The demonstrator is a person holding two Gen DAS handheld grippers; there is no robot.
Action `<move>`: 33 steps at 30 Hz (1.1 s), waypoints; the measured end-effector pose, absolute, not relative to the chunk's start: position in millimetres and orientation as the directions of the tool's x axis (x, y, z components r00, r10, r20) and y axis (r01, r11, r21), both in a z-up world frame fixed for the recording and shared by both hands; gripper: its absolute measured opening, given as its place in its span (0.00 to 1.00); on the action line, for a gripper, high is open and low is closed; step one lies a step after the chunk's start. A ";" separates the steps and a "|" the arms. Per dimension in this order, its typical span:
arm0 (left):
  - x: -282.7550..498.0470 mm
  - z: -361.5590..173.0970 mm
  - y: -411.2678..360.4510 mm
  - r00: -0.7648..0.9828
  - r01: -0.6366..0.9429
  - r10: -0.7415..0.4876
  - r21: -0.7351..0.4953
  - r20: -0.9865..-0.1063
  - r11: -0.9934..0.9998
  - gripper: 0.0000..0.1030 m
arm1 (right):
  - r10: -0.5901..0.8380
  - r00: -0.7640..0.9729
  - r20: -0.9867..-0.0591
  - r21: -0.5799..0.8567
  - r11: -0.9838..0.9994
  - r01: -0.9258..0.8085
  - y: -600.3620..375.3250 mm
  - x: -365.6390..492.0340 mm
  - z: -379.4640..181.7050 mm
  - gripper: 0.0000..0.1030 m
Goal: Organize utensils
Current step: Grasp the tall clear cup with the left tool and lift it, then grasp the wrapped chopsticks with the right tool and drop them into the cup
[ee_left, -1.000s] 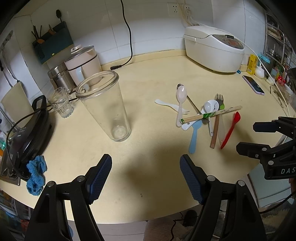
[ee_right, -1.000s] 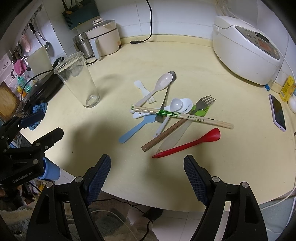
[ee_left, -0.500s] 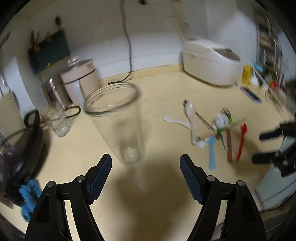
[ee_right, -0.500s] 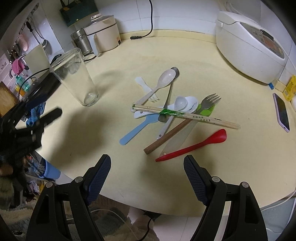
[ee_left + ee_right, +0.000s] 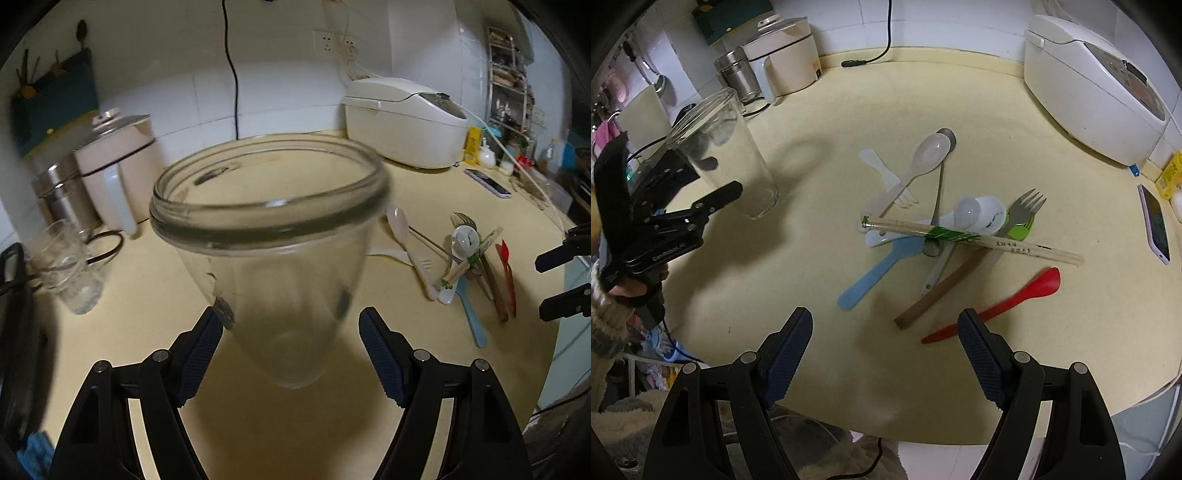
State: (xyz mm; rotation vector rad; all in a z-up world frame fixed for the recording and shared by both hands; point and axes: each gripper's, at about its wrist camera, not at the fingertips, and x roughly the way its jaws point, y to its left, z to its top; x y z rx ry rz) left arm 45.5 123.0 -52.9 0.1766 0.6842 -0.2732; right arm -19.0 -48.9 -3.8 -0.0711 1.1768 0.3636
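- The left claw point(image 5: 291, 343) stood wide, its pads on either side of the tall glass jar point(image 5: 273, 236) near its base; contact could not be told.
- The jar rested upright on the yellow bench point(image 5: 820, 122), at the left of the scene.
- The right claw point(image 5: 886, 343) hung wide over the near edge, holding nothing.
- The utensils lay piled mid-bench (chopsticks point(image 5: 971, 236) across the top), with a blue spoon point(image 5: 879, 273) and red spoon point(image 5: 1008, 299) nearest.

Home kitchen: rice cooker point(image 5: 1097, 85), tiled wall point(image 5: 280, 74), countertop point(image 5: 849, 122).
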 end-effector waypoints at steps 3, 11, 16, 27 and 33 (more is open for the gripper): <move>52.9 -57.0 127.3 0.742 0.350 -0.240 0.057 -0.627 0.935 0.76 | 0.231 0.336 -0.913 0.137 0.950 -0.279 -46.4 -14.4 -5.4 0.79; 67.1 -73.0 131.2 0.709 0.441 -0.329 0.028 -0.624 0.897 0.70 | 0.191 0.344 -0.919 0.150 0.978 -0.144 -43.0 0.2 -8.2 0.79; 69.5 -74.2 132.9 0.691 0.463 -0.361 0.000 -0.626 0.886 0.70 | 0.161 0.360 -0.919 0.161 0.987 -0.029 -61.5 9.5 -4.2 0.79; 66.5 -73.8 130.6 0.703 0.431 -0.338 -0.004 -0.625 0.903 0.69 | 0.055 0.377 -0.925 0.152 0.960 0.234 -155.5 17.9 5.4 0.79; 60.5 -73.8 123.3 0.713 0.401 -0.317 -0.008 -0.626 0.916 0.69 | 0.123 0.369 -0.921 0.212 0.955 0.209 -178.8 38.7 -1.5 0.69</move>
